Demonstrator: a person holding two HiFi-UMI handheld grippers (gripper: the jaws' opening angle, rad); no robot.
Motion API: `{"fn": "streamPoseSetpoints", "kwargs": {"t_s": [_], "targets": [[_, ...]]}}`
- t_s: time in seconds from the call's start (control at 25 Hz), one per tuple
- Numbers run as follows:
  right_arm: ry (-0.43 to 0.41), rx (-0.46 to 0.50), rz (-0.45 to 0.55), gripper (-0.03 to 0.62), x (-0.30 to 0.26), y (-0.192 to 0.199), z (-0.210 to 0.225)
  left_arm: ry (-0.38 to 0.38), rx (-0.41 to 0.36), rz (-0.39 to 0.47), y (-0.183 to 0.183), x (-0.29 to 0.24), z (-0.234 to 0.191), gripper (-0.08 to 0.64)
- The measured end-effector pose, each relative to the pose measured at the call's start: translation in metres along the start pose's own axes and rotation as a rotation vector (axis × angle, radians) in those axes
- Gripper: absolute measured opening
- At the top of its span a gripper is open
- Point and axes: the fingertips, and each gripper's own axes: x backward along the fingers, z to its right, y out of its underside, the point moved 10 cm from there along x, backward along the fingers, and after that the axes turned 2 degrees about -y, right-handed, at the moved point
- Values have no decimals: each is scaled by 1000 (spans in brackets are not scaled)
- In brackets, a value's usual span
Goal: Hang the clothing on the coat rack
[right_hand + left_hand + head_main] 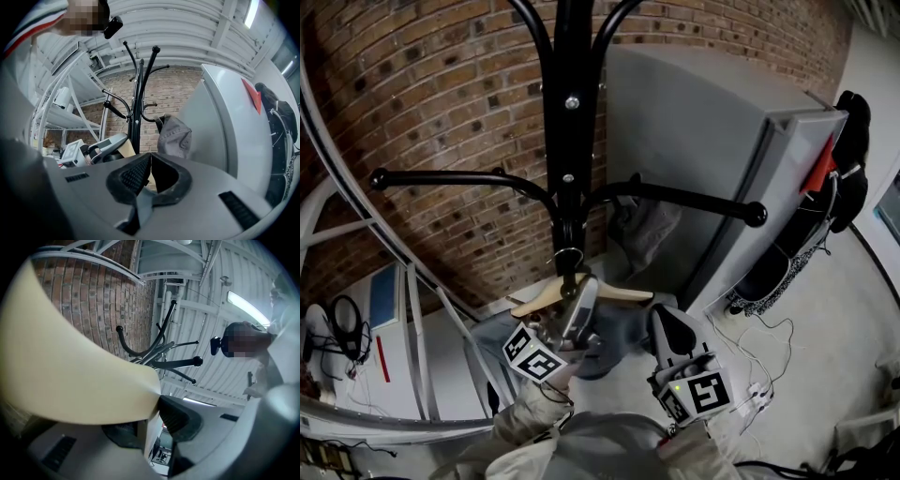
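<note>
We count one coat rack (570, 141), one wooden hanger (619, 293), one grey garment (645, 228), one grey cabinet (703, 150). Two tools: left tool (583, 298), right tool (661, 319). Rack arms: four visible in head view, possibly more, since top is cropped.
</note>
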Motion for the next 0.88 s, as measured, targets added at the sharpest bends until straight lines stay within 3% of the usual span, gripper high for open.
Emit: {"fn": "streamPoseSetpoints", "kwargs": {"t_s": [0.44,0.88], "targets": [[5,-10,-8,25,7,3,-3,1,30,-11,5,5,2,112],[-15,-21,-16,25,10,3,-7,-84,45,-59,15,21,-1,117]]}}
